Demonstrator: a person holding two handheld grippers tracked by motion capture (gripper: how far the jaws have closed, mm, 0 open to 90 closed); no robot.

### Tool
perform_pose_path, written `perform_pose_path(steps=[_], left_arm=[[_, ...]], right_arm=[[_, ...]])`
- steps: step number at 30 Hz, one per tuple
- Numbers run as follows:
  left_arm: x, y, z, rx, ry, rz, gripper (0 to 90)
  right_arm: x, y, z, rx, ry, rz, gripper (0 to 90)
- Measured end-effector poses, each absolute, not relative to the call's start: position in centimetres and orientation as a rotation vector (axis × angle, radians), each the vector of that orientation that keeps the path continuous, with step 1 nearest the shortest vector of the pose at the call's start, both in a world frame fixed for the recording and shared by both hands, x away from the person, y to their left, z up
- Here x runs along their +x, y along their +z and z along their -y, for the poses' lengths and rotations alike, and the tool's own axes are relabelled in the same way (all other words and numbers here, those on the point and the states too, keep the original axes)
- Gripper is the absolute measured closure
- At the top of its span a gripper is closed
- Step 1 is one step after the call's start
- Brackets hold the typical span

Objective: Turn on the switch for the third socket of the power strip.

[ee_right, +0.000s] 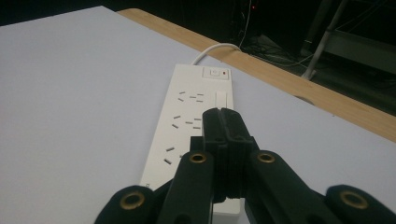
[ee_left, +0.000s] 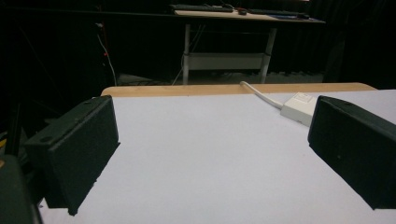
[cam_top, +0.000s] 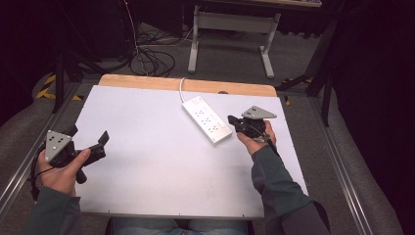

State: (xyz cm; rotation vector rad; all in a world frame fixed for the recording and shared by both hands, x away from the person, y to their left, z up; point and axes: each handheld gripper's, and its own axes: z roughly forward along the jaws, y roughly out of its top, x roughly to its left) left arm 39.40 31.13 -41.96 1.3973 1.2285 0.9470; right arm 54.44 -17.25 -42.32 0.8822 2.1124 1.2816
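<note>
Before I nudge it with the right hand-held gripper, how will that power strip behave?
The power strip lies flat and long, so it will likely slide, not tip. Its smooth casing on the smooth white table probably slips easily. The cord at its far end may make it pivot.

Dark rm, grey floor [cam_top: 225, 58], white-legged desk [cam_top: 234, 22] behind, cables [cam_top: 151, 61] on floor.

No legible text, brand, number or label was found on any surface. The white power strip [ee_right: 189, 126] carried only unlettered socket slots, a switch [ee_right: 215, 73] bearing a faint mark too small to read, and a small red indicator [ee_right: 225, 72] beside it. The grey three-cornered plates on the grippers showed holes only, no lettering.
</note>
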Motion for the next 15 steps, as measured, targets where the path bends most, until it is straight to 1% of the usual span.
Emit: perform_pose_path(steps=[15], left_arm=[[39.0,-42.0,-31.4,1.396,0.953,-1.237,2.3]], right_arm=[[56.1,-42.8,16.3,0.890,1.248,-2.144,90.0]])
